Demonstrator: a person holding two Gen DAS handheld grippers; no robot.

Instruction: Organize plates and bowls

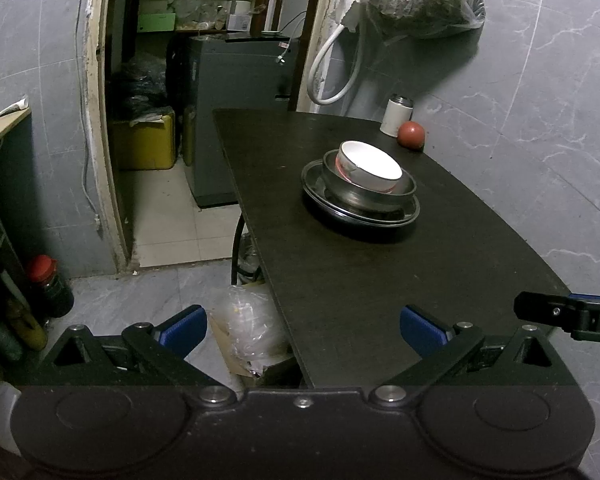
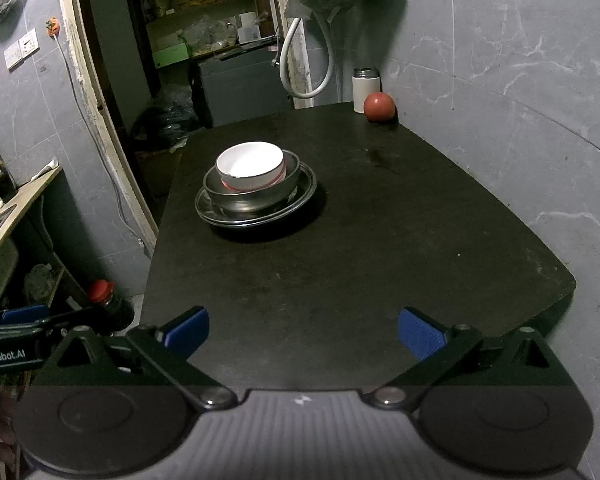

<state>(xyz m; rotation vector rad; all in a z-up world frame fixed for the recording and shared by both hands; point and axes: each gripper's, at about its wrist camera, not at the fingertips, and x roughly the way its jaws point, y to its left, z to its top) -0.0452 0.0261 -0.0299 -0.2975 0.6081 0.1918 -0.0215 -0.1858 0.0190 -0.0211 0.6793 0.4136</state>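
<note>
Dark table (image 2: 380, 240), stacked bowls and plates (image 2: 256, 188) well beyond both spread tools (image 2: 303, 334).

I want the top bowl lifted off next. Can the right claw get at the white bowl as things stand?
Probably yes. The right claw is open and empty, and only bare table lies between it and the white bowl, which sits topmost in the stack, tilted.

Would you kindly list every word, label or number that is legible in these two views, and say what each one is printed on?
"enRobot.AI": white print on the side of the left hand-held gripper, seen in the right wrist view; its first letter is cut off by the frame edge.
"D": a single white letter on the side of the right hand-held gripper, at the frame edge in the left wrist view.
Boxes on the storeroom shelves: labels too small to read.
White canister: no legible text.
</note>
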